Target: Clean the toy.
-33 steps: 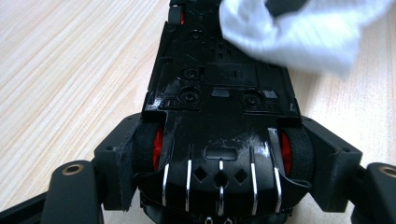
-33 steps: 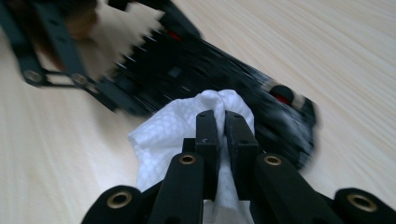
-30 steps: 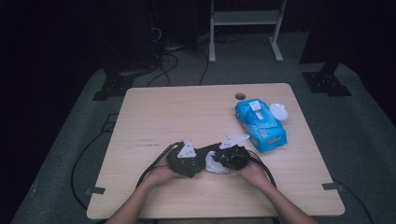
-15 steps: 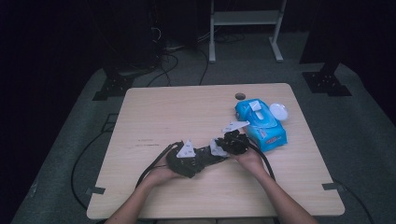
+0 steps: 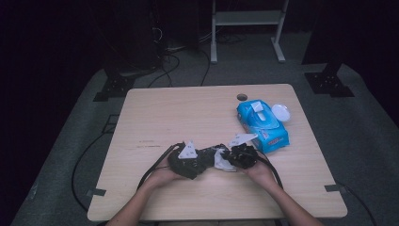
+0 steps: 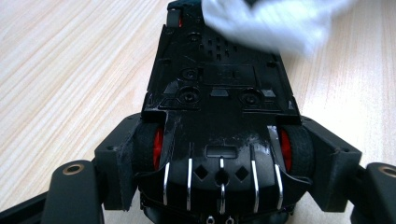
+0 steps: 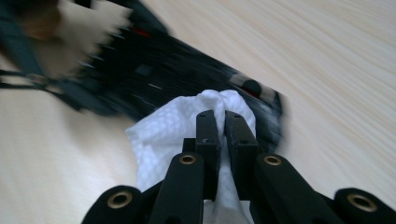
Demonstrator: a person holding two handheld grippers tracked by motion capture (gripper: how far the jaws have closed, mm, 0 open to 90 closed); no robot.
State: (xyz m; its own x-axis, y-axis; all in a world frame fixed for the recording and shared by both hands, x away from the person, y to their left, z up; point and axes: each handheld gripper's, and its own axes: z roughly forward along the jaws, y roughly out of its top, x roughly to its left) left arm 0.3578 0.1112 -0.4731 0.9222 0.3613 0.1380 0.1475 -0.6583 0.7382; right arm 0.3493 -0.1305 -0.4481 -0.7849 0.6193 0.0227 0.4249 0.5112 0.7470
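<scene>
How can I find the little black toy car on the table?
Look at the near edge of the wooden table, where the two hands meet. The left gripper clamps the toy car upside down. It is black with red wheel hubs, and a white wipe touches it.

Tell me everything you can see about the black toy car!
The toy car is black, shiny plastic, turned upside down so its flat underside with screw holes faces up. It has black tyres on red wheels and silver strips at the near end. The left gripper clamps it across the two near wheels, just above the wooden table. A white wipe, pinched by the right gripper, presses on its far end.
</scene>
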